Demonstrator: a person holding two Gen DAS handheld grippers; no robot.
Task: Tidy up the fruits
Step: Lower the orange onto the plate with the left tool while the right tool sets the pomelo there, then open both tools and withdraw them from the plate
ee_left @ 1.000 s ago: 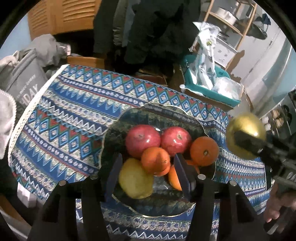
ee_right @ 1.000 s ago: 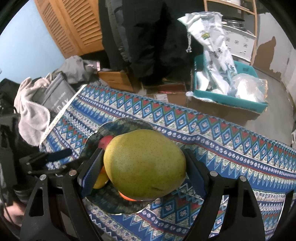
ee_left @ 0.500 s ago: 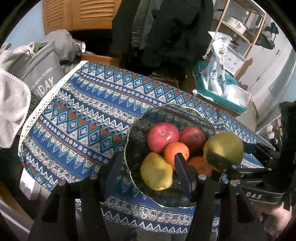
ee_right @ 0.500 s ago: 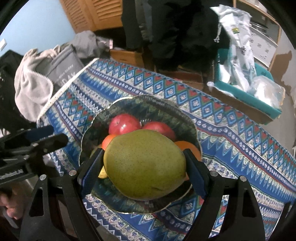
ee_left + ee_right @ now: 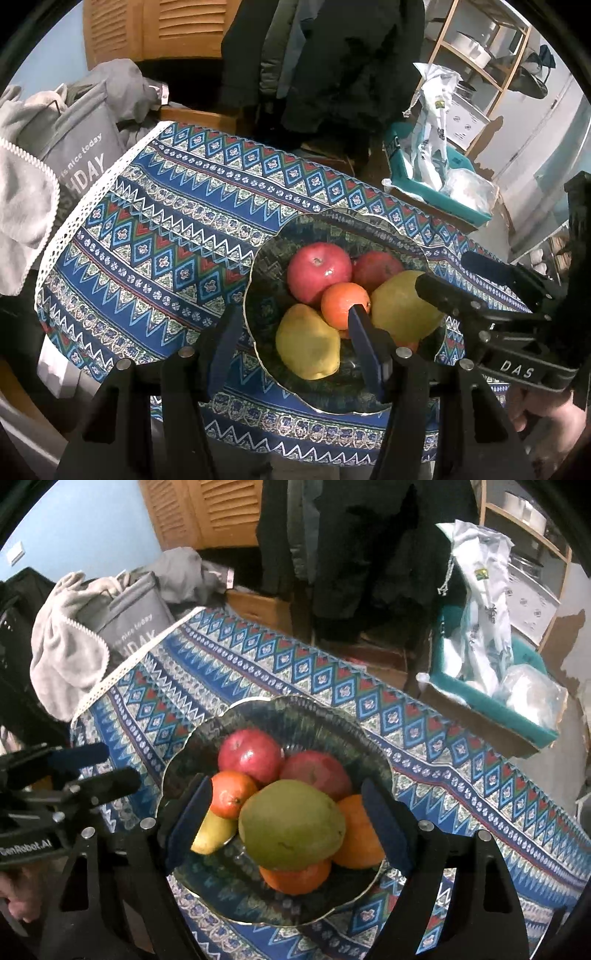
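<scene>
Right claw (image 5: 284,827) was released, pads clear of the mango (image 5: 291,825) resting atop oranges (image 5: 360,834) in the bowl (image 5: 295,709). Left claw (image 5: 291,341) was open, empty. Risk: mango perched high; a pad clip on retreat could roll it onto the desk (image 5: 155,236).

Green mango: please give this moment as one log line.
right gripper open | large green mango resting in dark scalloped bowl | left gripper open, empty
</scene>
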